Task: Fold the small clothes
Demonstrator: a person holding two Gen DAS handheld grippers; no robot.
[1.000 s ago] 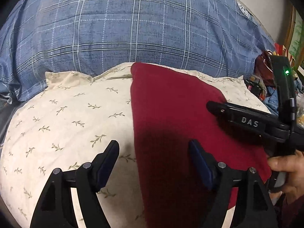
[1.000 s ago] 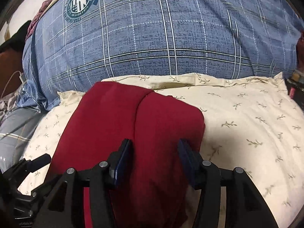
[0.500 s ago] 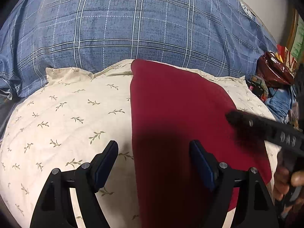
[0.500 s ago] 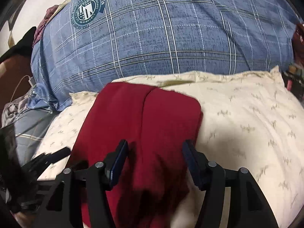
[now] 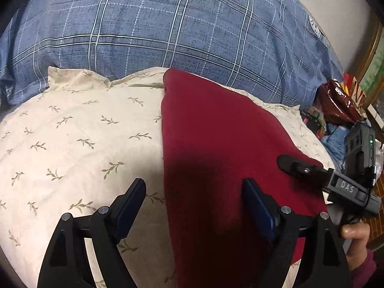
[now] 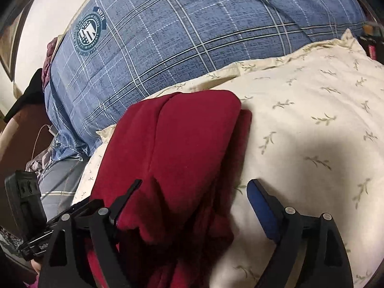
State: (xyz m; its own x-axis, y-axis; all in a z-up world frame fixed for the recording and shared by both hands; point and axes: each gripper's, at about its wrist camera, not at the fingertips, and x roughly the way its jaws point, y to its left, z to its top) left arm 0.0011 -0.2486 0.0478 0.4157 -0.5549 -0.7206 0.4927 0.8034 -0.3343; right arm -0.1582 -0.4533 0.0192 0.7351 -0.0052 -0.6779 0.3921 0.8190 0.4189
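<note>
Your left tongs (image 5: 193, 205) stand wide apart and hold nothing: the left finger hangs over the cream leaf-print pillow (image 5: 79, 139), the right finger over the dark red garment (image 5: 216, 148), and the garment's straight left edge runs up between them. You cannot tell from this view whether either pad touches the cloth. The dark red garment lies on the pillow, its far end reaching the pillow's back seam where the blue plaid bedding (image 5: 168, 24) rises behind. Your right tongs (image 6: 193, 192) are also spread wide with nothing clamped; the left finger sits low against the bunched near part of the garment (image 6: 187, 144), while the blue-padded right finger is over bare pillow (image 6: 312, 124), just beside the garment's right edge. From that side the garment shows as folded, with one layer lying on another and a lengthwise crease down its middle, its near end rumpled. In the left wrist view the right tongs' body appears at the garment's right edge, with your right hand (image 5: 355, 235) gripping its handle. A shiny dark red bag (image 5: 338, 100) lies past the pillow's right end.
</note>
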